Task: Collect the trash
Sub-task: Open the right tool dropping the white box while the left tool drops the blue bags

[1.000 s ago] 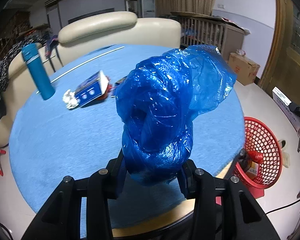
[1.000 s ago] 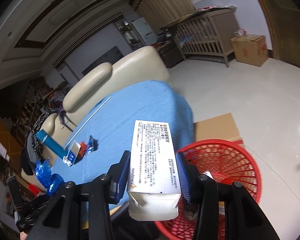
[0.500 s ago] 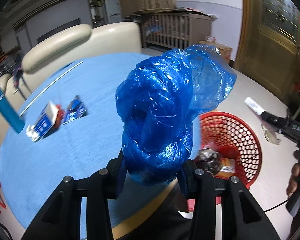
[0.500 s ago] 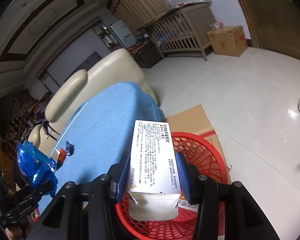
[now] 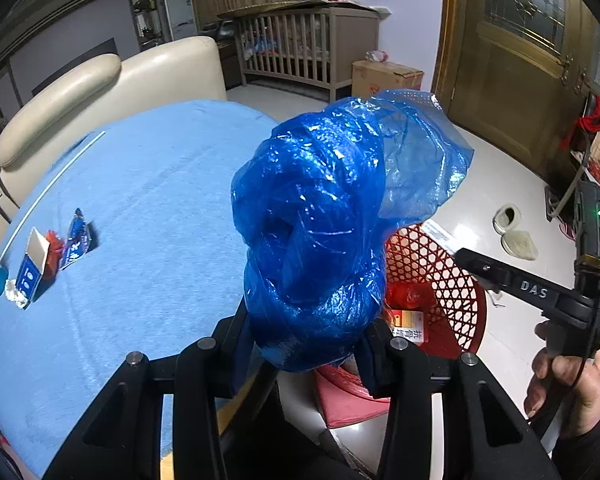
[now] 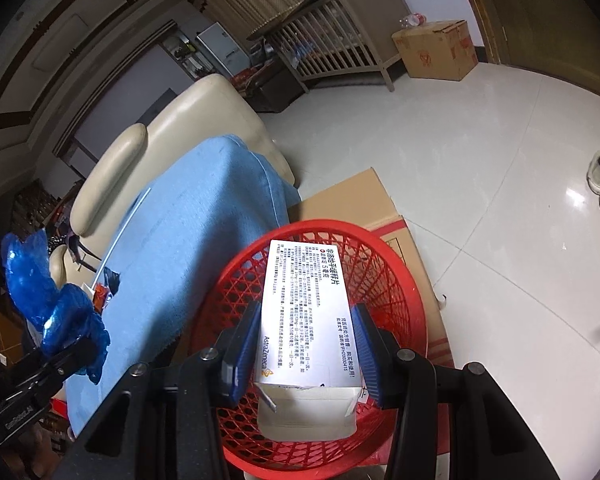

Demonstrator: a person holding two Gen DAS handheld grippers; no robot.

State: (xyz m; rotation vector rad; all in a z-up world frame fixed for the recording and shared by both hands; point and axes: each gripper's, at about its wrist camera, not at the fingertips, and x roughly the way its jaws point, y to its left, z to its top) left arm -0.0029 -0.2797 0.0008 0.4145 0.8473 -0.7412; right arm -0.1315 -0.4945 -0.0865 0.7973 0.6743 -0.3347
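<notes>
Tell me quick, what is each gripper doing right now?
Left gripper: shut on the blue plastic bag.
Right gripper: shut on the white medicine box, above the red basket.

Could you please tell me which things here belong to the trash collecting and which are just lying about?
Part of the job:
- blue plastic bag, in the left gripper
- white medicine box, in the right gripper
- red basket
- wrappers on the table

Just lying about:
- cardboard box
- slippers
- sofa
</notes>
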